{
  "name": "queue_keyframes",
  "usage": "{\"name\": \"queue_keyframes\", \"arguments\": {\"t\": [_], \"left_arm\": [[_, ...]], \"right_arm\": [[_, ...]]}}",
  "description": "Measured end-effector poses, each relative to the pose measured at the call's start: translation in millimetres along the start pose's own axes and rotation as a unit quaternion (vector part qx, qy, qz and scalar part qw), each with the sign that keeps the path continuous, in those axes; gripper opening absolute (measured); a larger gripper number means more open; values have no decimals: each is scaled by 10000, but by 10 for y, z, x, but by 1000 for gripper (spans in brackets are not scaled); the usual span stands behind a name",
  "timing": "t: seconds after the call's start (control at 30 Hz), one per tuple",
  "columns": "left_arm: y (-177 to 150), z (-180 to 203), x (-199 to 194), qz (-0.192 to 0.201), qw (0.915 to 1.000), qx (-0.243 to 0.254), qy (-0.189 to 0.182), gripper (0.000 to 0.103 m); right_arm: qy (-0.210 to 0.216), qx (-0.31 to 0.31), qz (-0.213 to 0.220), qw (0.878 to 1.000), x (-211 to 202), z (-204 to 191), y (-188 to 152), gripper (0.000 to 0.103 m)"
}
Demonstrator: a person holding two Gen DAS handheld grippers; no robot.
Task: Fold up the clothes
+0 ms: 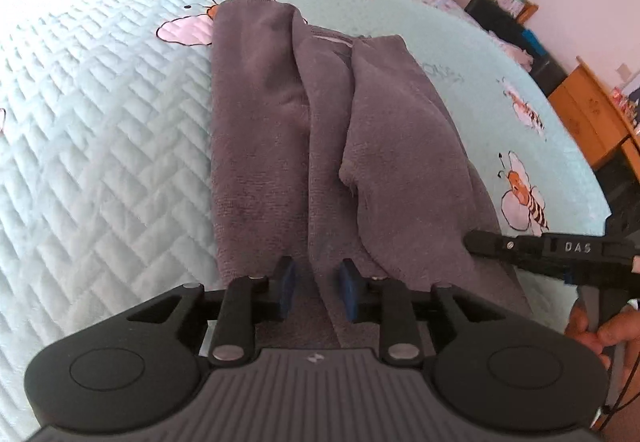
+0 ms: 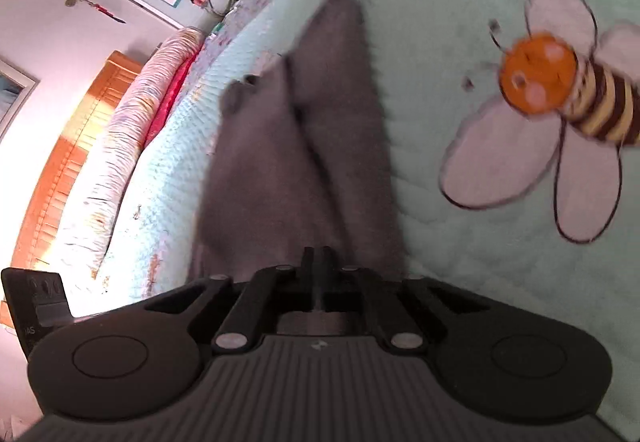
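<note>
Grey terry garment lies lengthwise-folded on the quilted mint bedspread; left gripper narrowly parted astride its near end, right gripper closed there, seemingly pinching cloth for the next fold.

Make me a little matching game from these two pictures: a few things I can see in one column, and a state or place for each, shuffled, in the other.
Things:
1. grey fleecy garment
2. left gripper
3. right gripper
4. pale green quilted bedspread with bee pictures

States or places:
A. jaws apart, blue pads showing, cloth in the gap between them
B. spread under everything
C. jaws closed together
D. lying in long folds on the bed

Pairs: 1-D, 2-A, 3-C, 4-B
</note>
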State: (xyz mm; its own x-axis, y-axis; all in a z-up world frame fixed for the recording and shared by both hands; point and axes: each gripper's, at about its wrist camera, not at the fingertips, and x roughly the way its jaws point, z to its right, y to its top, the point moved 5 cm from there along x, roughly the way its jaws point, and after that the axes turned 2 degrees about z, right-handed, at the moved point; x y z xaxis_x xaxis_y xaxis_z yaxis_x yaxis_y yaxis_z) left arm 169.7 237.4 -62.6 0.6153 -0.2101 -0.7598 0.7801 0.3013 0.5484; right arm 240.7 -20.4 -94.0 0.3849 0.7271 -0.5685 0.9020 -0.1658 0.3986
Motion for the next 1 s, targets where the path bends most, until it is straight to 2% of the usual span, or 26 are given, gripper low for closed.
{"name": "queue_keyframes", "arguments": {"t": [0.13,0.17,0.23,0.3,0.4,0.5,0.53,0.63,0.73,0.8,0.83,0.87,0.9,1.0], "left_arm": [[62,-22,-113,90,9996,-216,-146,28],[62,-58,-138,137,9993,-298,-203,28],[49,-136,-155,180,9985,-423,-284,29],[9,-175,-95,105,9986,-445,-267,24],[25,-166,-94,14,9989,-409,-234,25],[101,-174,-230,64,9974,-611,-370,28],[143,-186,-299,173,9968,-657,-421,29],[308,-265,-485,571,9944,-724,-520,32],[532,-472,-427,777,9897,-1083,-520,37],[687,-636,-294,814,9868,-1343,-395,39],[764,-718,-227,832,9850,-1473,-332,38],[844,-792,-144,838,9836,-1564,-322,39],[921,-857,-51,817,9827,-1625,-346,39],[1131,-1017,213,739,9817,-1735,-264,41]], "right_arm": [[43,195,8,9998,-37,-4,37,0],[73,183,38,9998,-62,-34,45,6],[84,120,75,9999,-81,-61,49,6],[29,19,82,10000,-62,-45,39,1],[101,151,23,9998,-22,42,30,0],[-25,-53,-15,10000,-75,-53,75,0],[67,-12,13,10000,-106,-71,106,7],[429,190,198,9987,-199,-54,255,10],[635,431,507,9958,-268,39,490,27],[601,552,660,9945,-231,139,685,28],[583,609,718,9938,-200,192,778,32],[545,662,743,9935,-148,246,864,42],[467,698,749,9937,-87,298,948,46],[215,624,686,9955,133,407,1180,48]]}}
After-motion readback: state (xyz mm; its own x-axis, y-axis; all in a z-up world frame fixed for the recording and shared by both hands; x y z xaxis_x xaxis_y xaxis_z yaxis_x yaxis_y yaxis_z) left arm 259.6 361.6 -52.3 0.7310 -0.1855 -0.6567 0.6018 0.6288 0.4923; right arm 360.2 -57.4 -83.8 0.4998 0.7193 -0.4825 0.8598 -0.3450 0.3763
